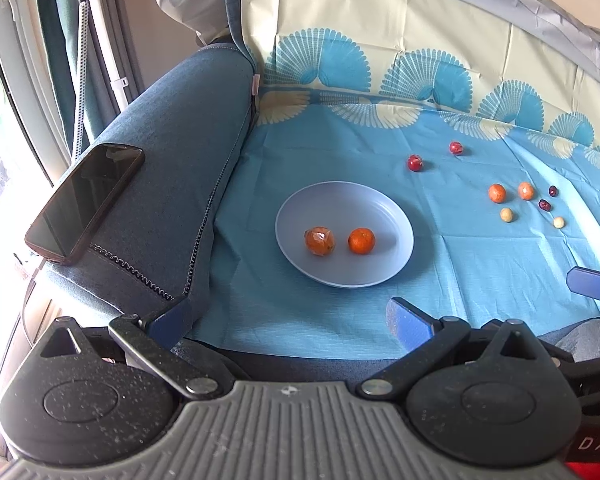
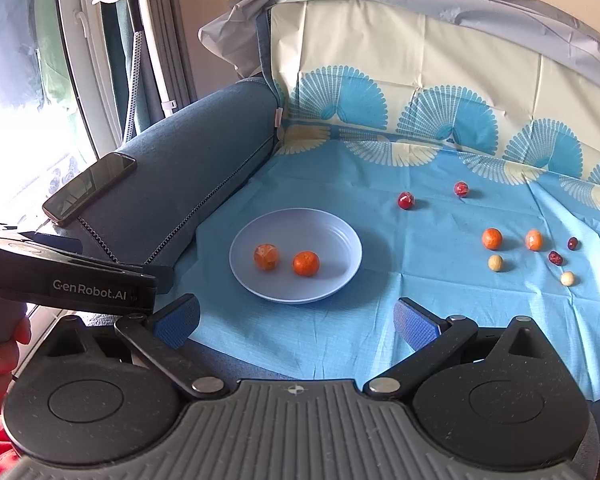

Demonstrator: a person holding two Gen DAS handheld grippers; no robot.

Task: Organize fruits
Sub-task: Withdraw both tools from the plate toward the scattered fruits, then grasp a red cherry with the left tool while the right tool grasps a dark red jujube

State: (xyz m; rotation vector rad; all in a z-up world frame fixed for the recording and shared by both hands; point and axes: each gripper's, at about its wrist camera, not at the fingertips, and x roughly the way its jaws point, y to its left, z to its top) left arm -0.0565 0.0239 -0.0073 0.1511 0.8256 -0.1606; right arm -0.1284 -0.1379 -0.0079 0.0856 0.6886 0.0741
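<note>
A pale blue plate [image 1: 380, 208] [image 2: 332, 236] lies on the blue cloth and holds two oranges [image 1: 361, 241] [image 2: 306, 263], one of them wrapped [image 1: 319, 241] [image 2: 266, 257]. To the right on the cloth lie two more oranges [image 1: 497, 193] [image 2: 492, 238], two red fruits [image 1: 415, 163] [image 2: 405, 200], two dark dates [image 1: 544, 205] [image 2: 555, 257] and two pale round fruits [image 1: 507, 215] [image 2: 495, 263]. My left gripper [image 1: 288, 320] is open and empty, near the cloth's front edge. My right gripper [image 2: 298, 322] is open and empty, in front of the plate.
A black phone [image 1: 84, 200] [image 2: 90, 188] lies on the blue sofa armrest [image 1: 172, 160] at the left. The cloth runs up the sofa back [image 2: 420, 60]. The left gripper's body [image 2: 80, 280] shows at the left of the right wrist view.
</note>
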